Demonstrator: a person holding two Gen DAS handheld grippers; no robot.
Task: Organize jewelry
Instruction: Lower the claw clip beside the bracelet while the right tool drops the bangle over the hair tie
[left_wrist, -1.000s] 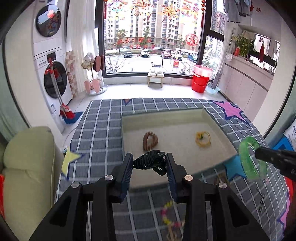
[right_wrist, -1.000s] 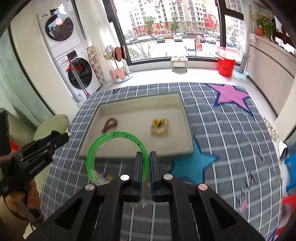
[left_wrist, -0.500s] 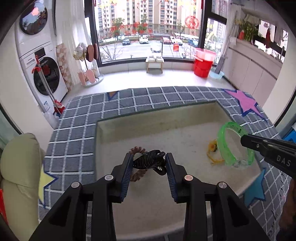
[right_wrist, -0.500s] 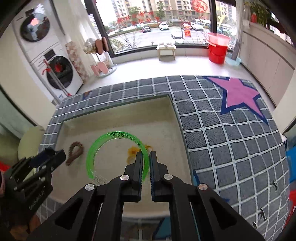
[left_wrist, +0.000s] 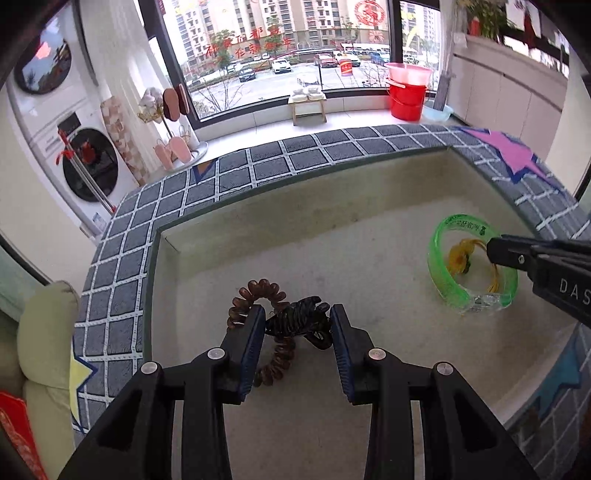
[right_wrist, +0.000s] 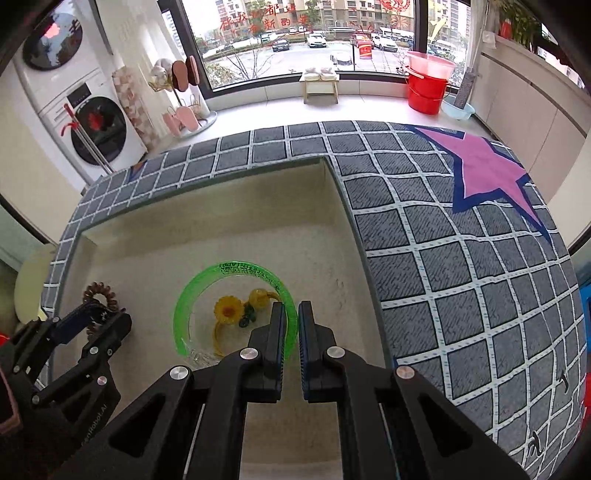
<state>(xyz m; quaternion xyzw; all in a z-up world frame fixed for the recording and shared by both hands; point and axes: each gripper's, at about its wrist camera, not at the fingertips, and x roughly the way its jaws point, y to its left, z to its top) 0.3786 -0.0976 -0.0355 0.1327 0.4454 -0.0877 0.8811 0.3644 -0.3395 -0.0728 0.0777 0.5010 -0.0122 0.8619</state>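
Placement step: your left gripper pinches the black hair claw over the tray's left side (above the brown coil tie); your right gripper clamps the green bangle ringing the yellow flower piece near its right wall. Next, judge: lower, then release.

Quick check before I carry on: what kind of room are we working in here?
Most likely a home laundry or balcony room: stacked washer and dryer, red buckets by the big window overlooking apartment blocks, and a slipper rack.
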